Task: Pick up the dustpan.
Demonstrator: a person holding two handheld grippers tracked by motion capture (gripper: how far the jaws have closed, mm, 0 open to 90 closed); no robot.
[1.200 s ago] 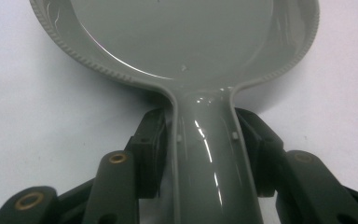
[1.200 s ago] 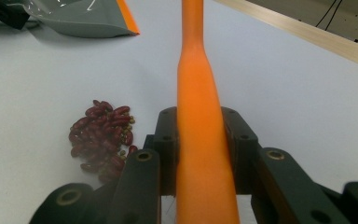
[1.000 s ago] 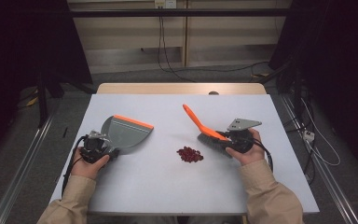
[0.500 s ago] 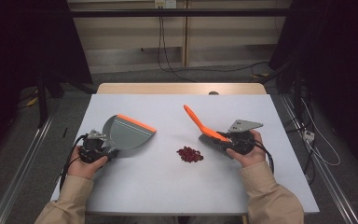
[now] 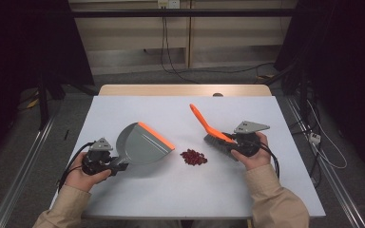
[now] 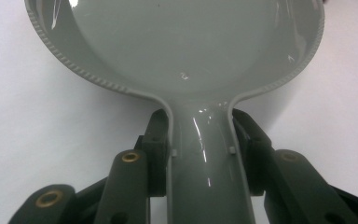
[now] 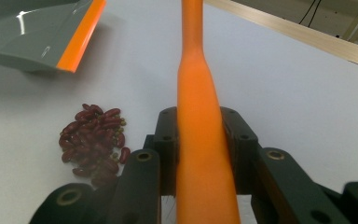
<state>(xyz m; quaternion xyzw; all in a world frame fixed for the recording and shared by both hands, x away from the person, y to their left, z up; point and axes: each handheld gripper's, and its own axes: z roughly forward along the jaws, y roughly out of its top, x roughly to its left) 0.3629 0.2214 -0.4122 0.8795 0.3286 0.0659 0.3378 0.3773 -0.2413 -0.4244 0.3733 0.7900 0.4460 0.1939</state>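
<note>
In the high view, two sleeved forearms are seen entering from the bottom edge, each hand wrapped around a gripper on a white table [image 5: 123, 109]. At lower left, the left gripper [image 5: 119, 164] is held low and pointed toward the frame's centre; its jaws are clamped on the handle of a grey dustpan [image 5: 140, 142], as shown close up in the left gripper view, where the handle [image 6: 205, 168] is pinched between both black jaws. The pan's orange lip [image 5: 157, 135] is turned toward the middle of the table. At right of centre, the right gripper [image 5: 228, 142] is held level, and its jaws are closed on an orange brush [image 5: 206, 126], whose handle is angled up and to the left. A small pile of red beans [image 5: 193, 157] is seen at centre, between pan and brush, touching neither.

Compared with a second ago, the dustpan has been carried closer to the beans and turned slightly, while the brush and the right hand have been kept in place. The beans are undisturbed.
</note>
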